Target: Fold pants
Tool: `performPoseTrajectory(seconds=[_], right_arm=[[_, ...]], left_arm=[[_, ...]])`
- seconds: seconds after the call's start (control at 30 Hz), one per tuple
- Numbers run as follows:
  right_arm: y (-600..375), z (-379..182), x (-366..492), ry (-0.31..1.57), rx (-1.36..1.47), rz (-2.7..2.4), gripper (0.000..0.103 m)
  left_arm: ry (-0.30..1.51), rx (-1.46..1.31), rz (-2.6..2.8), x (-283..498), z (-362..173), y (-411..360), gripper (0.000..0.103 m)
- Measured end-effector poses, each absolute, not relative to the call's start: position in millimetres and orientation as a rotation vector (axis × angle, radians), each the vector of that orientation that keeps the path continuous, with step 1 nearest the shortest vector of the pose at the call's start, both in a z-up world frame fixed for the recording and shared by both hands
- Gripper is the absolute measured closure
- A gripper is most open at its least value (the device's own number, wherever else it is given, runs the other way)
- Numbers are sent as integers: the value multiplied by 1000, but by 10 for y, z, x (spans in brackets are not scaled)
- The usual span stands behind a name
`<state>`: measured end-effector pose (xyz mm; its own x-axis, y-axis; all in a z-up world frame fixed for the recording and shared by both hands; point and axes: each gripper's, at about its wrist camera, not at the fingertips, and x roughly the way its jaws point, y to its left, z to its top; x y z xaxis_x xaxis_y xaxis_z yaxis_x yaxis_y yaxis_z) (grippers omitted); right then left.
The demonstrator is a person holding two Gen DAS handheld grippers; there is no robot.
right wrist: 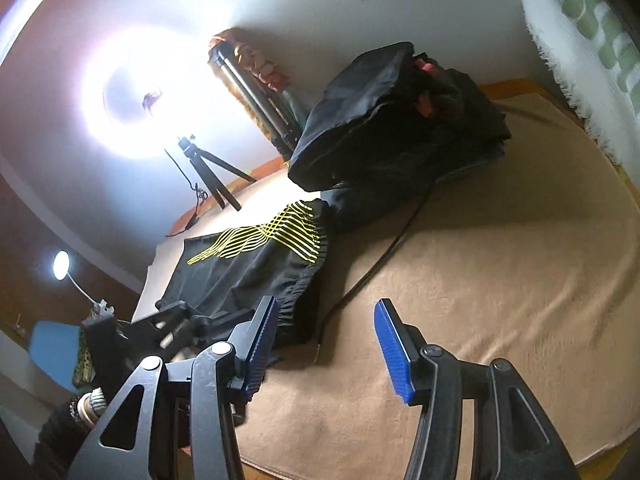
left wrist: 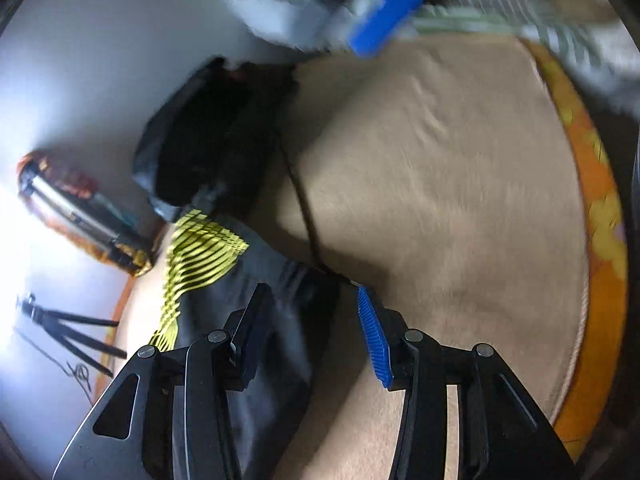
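Black pants [right wrist: 260, 268] with a yellow line pattern [right wrist: 276, 232] lie folded on the tan blanket [right wrist: 480, 280]. In the left wrist view the pants [left wrist: 260, 320] lie under and between my open left gripper [left wrist: 316, 328], which hovers just above the fabric's right edge. My right gripper [right wrist: 324, 340] is open and empty, above the blanket just right of the pants' elastic waistband [right wrist: 296, 304]. The left gripper [right wrist: 168, 324] shows at the pants' near edge in the right wrist view. The right gripper's blue pad [left wrist: 384, 16] appears blurred at the top of the left wrist view.
A pile of dark clothes [right wrist: 400, 120] sits behind the pants. A black cable [right wrist: 380, 264] runs across the blanket beside them. A small tripod [right wrist: 208, 172] with a bright ring light [right wrist: 148, 96] and a folded tripod [right wrist: 256, 96] stand at the back. An orange sheet [left wrist: 600, 220] edges the blanket.
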<state>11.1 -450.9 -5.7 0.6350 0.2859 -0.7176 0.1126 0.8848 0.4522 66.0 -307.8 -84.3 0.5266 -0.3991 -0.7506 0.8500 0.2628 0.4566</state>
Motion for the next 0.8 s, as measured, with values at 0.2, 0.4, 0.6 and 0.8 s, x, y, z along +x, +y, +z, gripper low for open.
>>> performPoseTrajectory(seconds=[0.2, 0.4, 0.6, 0.8], right_arm=[[-4591, -21, 104, 880, 501, 115, 50], [-4695, 2, 199, 863, 493, 123, 50], [-4841, -202, 374, 889, 600, 159, 50], [-4678, -443, 608, 952, 622, 220, 48]], left_arm=[[606, 1027, -877, 783, -1027, -3216, 60], [660, 926, -911, 915, -998, -3224, 62], [718, 753, -945, 1084, -954, -3064, 81], [749, 475, -936, 1243, -739, -2735, 85]])
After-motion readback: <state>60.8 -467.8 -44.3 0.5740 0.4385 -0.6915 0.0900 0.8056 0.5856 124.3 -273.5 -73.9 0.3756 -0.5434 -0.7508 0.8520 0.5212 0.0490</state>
